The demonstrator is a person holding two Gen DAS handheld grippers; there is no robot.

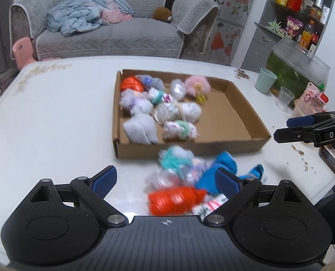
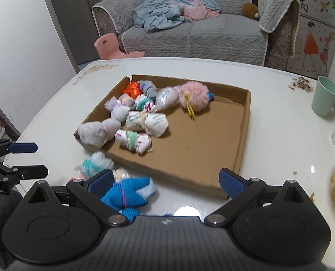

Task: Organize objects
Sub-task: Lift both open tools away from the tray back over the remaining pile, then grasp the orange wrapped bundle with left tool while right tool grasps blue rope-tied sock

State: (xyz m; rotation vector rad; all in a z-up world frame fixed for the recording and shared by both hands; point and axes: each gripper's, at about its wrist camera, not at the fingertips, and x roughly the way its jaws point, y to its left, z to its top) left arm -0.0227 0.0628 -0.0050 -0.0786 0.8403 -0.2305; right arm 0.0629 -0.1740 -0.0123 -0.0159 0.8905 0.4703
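Observation:
A shallow cardboard box (image 1: 242, 117) (image 2: 239, 135) lies on the white table and holds several rolled sock bundles (image 1: 178, 110) (image 2: 147, 122) and a pink fluffy one (image 1: 197, 84) (image 2: 194, 97). In front of the box lie loose bundles: an orange one (image 1: 174, 199), a blue one (image 1: 214, 171) (image 2: 126, 194) and a white-and-teal one (image 1: 176, 158) (image 2: 97, 162). My left gripper (image 1: 167, 180) is open above these loose bundles. My right gripper (image 2: 165, 181) is open near the box's front edge, with the blue bundle at its left finger.
A green cup (image 1: 265, 80) (image 2: 325, 94), a clear cup (image 1: 284, 98), a fish tank (image 1: 296, 65) and bottles stand at the table's right. Crumbs (image 1: 300, 153) lie by the right edge. A grey sofa (image 1: 113, 22) stands behind the table.

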